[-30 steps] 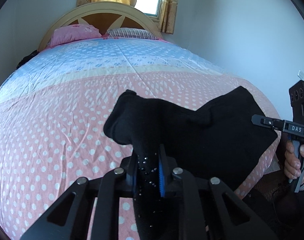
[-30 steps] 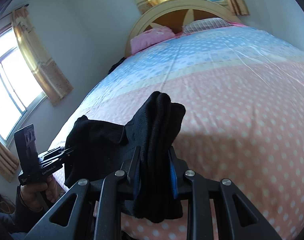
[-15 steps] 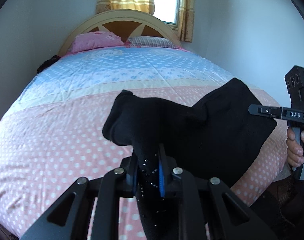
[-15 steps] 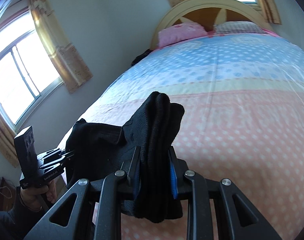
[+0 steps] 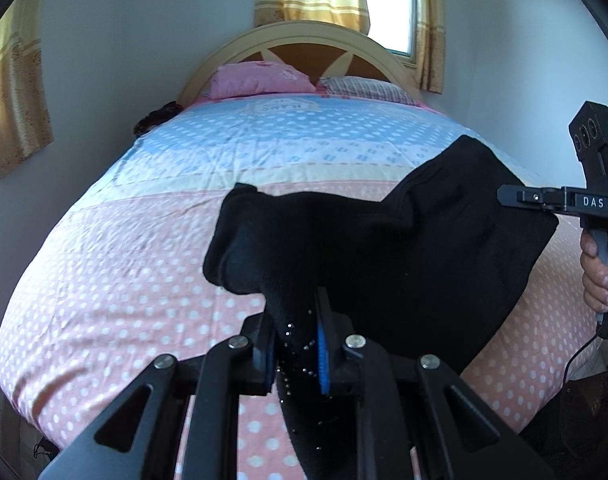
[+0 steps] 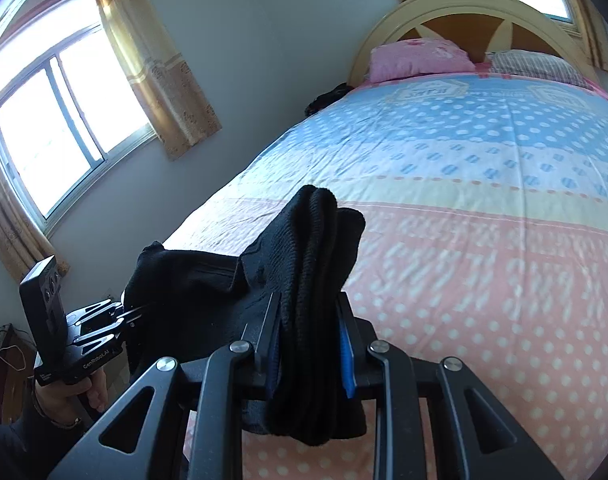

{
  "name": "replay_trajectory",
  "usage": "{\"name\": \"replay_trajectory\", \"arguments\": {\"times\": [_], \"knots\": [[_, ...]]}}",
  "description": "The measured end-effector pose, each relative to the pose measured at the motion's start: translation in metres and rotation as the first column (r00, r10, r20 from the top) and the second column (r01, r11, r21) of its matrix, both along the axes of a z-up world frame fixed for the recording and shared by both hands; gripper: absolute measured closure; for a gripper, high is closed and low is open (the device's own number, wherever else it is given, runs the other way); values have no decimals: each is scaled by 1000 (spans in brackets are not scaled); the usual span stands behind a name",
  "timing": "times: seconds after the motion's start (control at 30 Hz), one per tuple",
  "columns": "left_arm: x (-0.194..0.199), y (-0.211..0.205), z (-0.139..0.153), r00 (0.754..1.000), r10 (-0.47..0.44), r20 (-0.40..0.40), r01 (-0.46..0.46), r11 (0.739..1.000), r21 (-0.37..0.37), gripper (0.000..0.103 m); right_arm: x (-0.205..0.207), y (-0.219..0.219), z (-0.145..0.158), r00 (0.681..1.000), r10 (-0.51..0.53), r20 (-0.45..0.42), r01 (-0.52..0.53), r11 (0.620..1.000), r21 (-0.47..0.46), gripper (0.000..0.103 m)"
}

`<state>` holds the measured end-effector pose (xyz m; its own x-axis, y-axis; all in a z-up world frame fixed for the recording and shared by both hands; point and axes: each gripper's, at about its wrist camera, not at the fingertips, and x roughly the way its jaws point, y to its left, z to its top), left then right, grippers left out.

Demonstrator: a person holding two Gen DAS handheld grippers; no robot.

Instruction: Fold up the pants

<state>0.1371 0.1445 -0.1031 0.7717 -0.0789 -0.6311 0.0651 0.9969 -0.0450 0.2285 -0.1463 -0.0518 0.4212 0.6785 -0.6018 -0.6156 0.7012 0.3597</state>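
Note:
Black pants (image 5: 403,256) hang stretched between my two grippers, above the near end of the bed (image 5: 144,264). My left gripper (image 5: 298,344) is shut on one bunched end of the cloth. My right gripper (image 6: 309,340) is shut on the other bunched end (image 6: 315,248). In the left wrist view the right gripper (image 5: 503,196) is at the far right edge of the cloth. In the right wrist view the left gripper (image 6: 134,314) is at the lower left, held by a hand. The lower part of the pants hangs out of sight.
The bed has a pink and blue dotted sheet (image 6: 483,184), two pillows (image 5: 260,80) and a curved headboard (image 5: 304,40). A dark item (image 5: 156,118) lies at the bed's far left edge. Curtained windows (image 6: 64,120) are on the left and back walls.
Both grippers have risen and tilted up with the pants still held. The bed now sits lower in both views and more wall and window show.

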Motion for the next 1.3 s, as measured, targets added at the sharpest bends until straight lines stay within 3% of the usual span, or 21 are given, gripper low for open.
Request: {"name": "replay_trajectory", "arguments": {"times": [0.63, 1.07, 1.17, 1.23, 1.3], "knots": [[-4, 55, -17, 995, 102, -19, -103, 994, -43, 87, 18, 59, -28, 998, 46, -53, -48, 999, -25, 78], [0, 72, -53, 989, 127, -72, -131, 990, -53, 86, 42, 63, -75, 987, -17, -160, 6, 998, -70, 75], [1, 72, -62, 989, 132, -73, -134, 991, -23, 75, 49, 59, -86, 983, -49, -176, 34, 995, -89, 71], [1, 73, -67, 987, 148, -63, -149, 989, -7, 59, 50, 56, -91, 982, -64, -178, 48, 995, -93, 62], [0, 74, -70, 984, 169, -55, -169, 986, 6, 50, 50, 53, -91, 984, -84, -156, 68, 992, -104, 51]]}}
